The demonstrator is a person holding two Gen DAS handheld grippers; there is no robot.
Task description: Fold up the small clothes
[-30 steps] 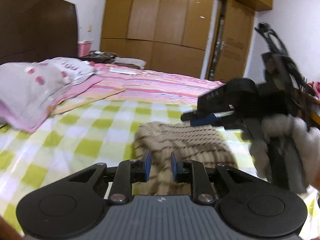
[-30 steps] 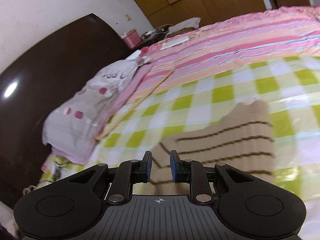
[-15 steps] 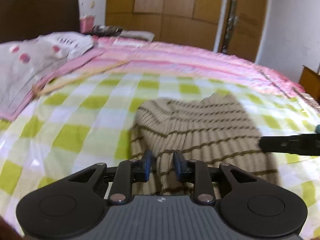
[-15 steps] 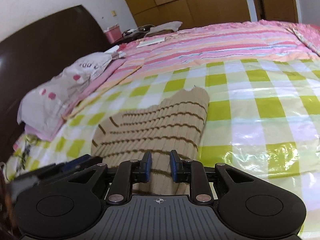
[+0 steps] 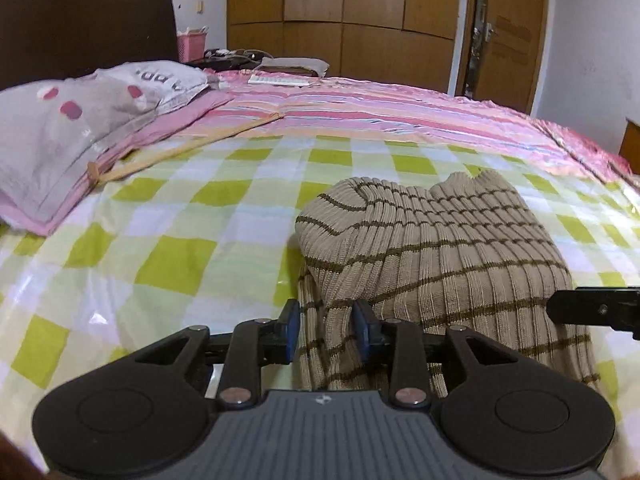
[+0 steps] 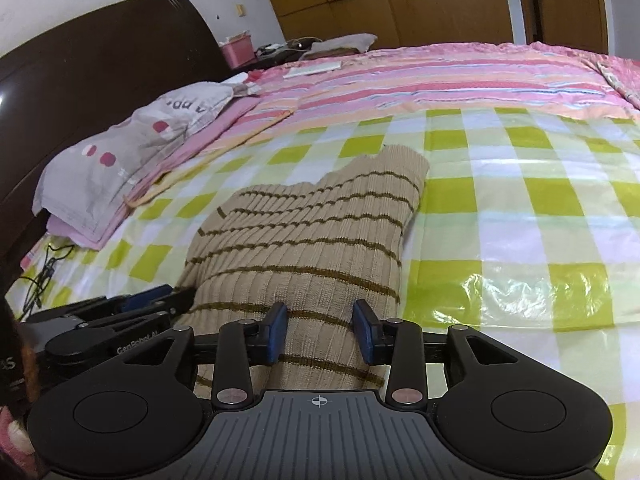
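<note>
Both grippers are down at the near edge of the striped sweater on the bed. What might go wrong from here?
1. Both the left gripper and right gripper have just been opening, sweater fabric lying between unpressed pads; lifting now may leave it behind.
2. The sweater's left side is bunched into a hump, so a fold could trap wrinkles.
3. The glossy checked cover looks slippery; the sweater may slide.

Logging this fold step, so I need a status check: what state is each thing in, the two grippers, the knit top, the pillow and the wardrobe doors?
Left gripper: fingers have just been opening, knit fabric between them.
Right gripper: fingers have just been opening wide, top between them, not pinched.
Striped knit top: folded over, lying on the checked sheet.
Pillow: lying at the headboard end.
Wardrobe doors: shut.
</note>
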